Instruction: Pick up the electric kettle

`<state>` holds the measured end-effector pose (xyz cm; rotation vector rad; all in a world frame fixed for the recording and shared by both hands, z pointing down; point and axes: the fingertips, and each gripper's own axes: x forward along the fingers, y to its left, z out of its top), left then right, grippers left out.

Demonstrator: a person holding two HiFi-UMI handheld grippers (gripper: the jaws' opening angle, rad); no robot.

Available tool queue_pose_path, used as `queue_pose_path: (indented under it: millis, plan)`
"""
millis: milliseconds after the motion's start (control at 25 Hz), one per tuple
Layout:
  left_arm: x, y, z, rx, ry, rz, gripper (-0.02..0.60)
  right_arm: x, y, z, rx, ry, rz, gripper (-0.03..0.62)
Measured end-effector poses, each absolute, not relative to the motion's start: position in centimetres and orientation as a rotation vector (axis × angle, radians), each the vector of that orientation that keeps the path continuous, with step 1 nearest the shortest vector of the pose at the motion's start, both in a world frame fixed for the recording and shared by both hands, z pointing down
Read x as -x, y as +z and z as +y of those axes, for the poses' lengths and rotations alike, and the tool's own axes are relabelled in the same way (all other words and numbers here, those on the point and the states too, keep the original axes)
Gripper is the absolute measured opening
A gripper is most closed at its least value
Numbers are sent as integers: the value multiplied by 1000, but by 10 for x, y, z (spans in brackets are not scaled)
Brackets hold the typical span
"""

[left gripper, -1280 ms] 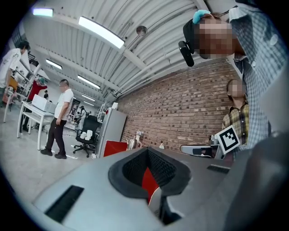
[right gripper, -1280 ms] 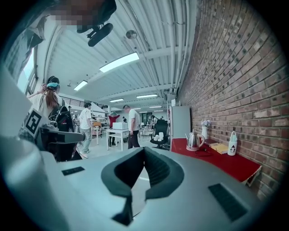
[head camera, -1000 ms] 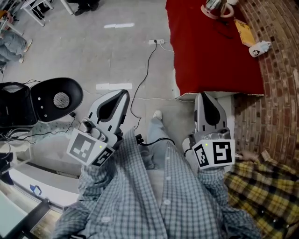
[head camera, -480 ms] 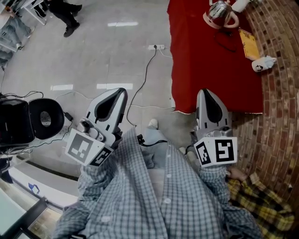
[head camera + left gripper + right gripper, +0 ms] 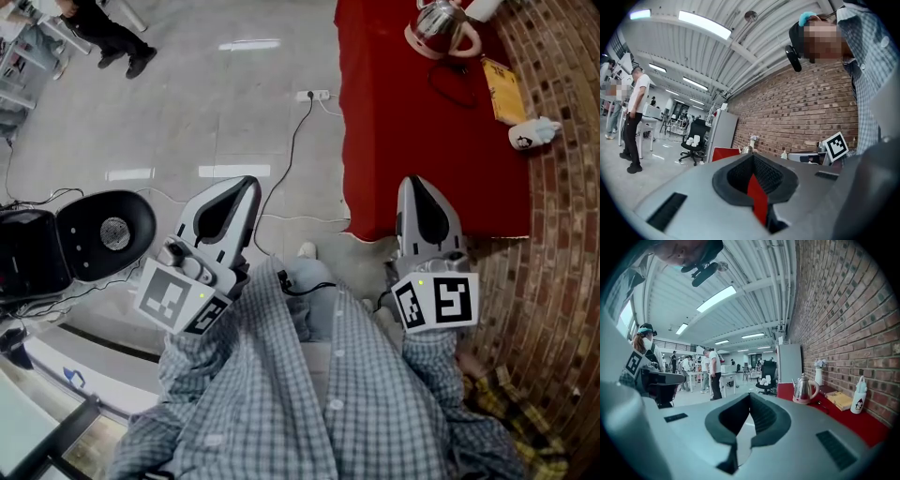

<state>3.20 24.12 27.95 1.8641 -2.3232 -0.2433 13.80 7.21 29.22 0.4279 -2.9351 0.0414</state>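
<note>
Both claws are pressed together with nothing in them: the left claw (image 5: 242,192) hangs over the grey polished floor (image 5: 216,112), and the right claw (image 5: 415,192) sits at the near edge of the long red-clothed surface (image 5: 412,141). The shiny steel electric kettle on its pink round base (image 5: 439,23) stands at the far end of that surface, well apart from both.

From where I stand, the main worry is a claw arriving there without spreading first. It would shove the kettle along the cloth or tip it off its base. A dark cord (image 5: 450,80) loops on the cloth just beside the kettle and could snag or drag the base on a lift. A black cable (image 5: 291,150) runs from the white power strip (image 5: 314,95) across the floor towards the person's feet, so a trip looks possible.

The surface lies along a brown brick wall (image 5: 562,206) and also carries a yellow book (image 5: 502,89) and a small white bottle (image 5: 530,134). The room is a big open workshop with strip lights, and other people are standing about further off.
</note>
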Motion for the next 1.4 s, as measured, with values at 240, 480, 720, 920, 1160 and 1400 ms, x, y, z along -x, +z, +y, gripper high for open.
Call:
queue_pose_path:
  millis: [240,480,720,920,1160,1400]
  plan:
    - [-27,284,230,-1868,-238,-2289,8,-134,297,65,-446,54,-2923,8]
    - [-13,286,203,-1926,-264,-2241,6,-126,296,50,-497,34,-2906,8]
    - [18,284,180,-1970,-261,-2208,8,-103,290,32,-554,17,-2901,8]
    - [53,282,165,-1995,-250,-2186,8,-70,286,18,-592,9,-2901,8]
    - [96,277,154,-2024,-243,-2177,6,-30,281,8,-622,4,-2907,8]
    - [130,278,148,-2045,-251,-2180,6,4,279,2,-640,-19,-2910,8]
